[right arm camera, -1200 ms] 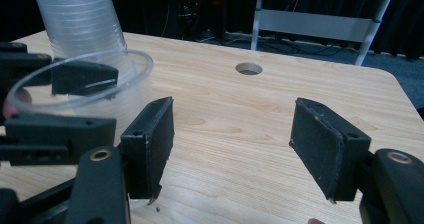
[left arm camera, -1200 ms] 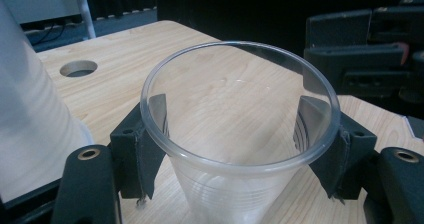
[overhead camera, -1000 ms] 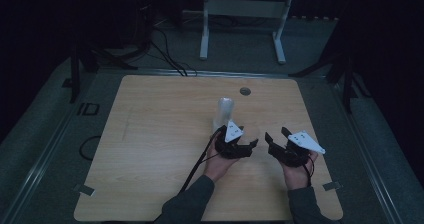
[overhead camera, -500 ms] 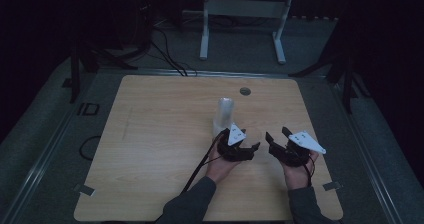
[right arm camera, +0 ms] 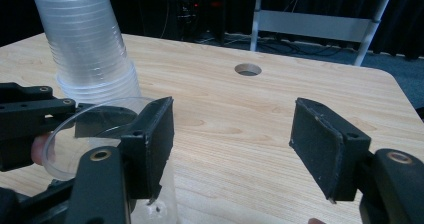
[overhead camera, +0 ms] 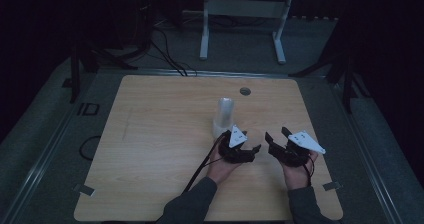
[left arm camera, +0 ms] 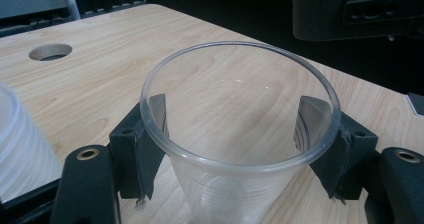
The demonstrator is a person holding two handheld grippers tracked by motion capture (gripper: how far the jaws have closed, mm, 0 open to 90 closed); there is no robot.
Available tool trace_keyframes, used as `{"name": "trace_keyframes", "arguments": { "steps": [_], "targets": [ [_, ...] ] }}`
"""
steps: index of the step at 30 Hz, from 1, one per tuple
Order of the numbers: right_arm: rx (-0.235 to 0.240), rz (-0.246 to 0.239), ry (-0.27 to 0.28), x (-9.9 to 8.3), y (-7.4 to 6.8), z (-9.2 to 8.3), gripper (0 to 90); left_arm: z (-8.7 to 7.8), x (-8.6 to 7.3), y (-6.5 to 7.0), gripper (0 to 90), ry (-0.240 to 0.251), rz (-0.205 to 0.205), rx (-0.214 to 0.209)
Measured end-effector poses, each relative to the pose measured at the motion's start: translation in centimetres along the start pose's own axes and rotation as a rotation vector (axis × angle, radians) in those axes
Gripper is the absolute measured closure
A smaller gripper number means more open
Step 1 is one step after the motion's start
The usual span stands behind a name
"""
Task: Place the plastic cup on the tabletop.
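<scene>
The left gripper [left arm camera: 235,149] clamps a clear, thin-walled plastic cup [left arm camera: 235,134], empty, near the right of the wooden bench [overhead camera: 150,134]. Squeezing harder could buckle it. The right gripper [right arm camera: 235,149] stands open, empty. Just beyond, a nested stack of clear cups [right arm camera: 90,39] could topple if bumped.

I saw a clear, see-through cup [left arm camera: 235,149] ringed with faint ridges, black jaws either side. Far left, the stack of cups [right arm camera: 90,44] looked cloudy white, ribbed. The table [overhead camera: 150,134] was pale wood grain; each gripper wore a light grey plate [overhead camera: 306,140].
</scene>
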State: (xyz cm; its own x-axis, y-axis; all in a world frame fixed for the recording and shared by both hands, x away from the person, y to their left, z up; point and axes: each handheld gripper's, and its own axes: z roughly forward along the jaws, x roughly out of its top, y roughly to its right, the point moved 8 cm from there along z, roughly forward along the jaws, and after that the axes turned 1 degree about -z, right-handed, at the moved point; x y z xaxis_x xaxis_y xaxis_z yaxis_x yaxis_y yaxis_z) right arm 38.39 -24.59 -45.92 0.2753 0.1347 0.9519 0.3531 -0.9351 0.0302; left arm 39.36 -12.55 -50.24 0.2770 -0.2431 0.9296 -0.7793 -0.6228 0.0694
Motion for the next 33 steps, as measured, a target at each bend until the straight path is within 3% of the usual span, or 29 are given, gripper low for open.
{"name": "trace_keyframes", "arguments": {
  "steps": [11, 26, 33],
  "targets": [
    [0.0, 0.0, -0.001, 0.0, 0.0, 0.0, 33.4, 0.3, -0.5, 0.2, 29.4, -0.018, 0.018, 0.002],
    [0.0, -0.001, -0.001, 0.0, 0.0, 0.0, 33.4, 0.5, -0.9, 0.4, 27.9, -0.035, 0.009, -0.014],
    [-0.001, -0.001, -0.001, 0.0, 0.0, 0.0, 33.5, 0.8, -1.4, 0.5, 22.6, -0.063, 0.0, -0.017]
  ]
}}
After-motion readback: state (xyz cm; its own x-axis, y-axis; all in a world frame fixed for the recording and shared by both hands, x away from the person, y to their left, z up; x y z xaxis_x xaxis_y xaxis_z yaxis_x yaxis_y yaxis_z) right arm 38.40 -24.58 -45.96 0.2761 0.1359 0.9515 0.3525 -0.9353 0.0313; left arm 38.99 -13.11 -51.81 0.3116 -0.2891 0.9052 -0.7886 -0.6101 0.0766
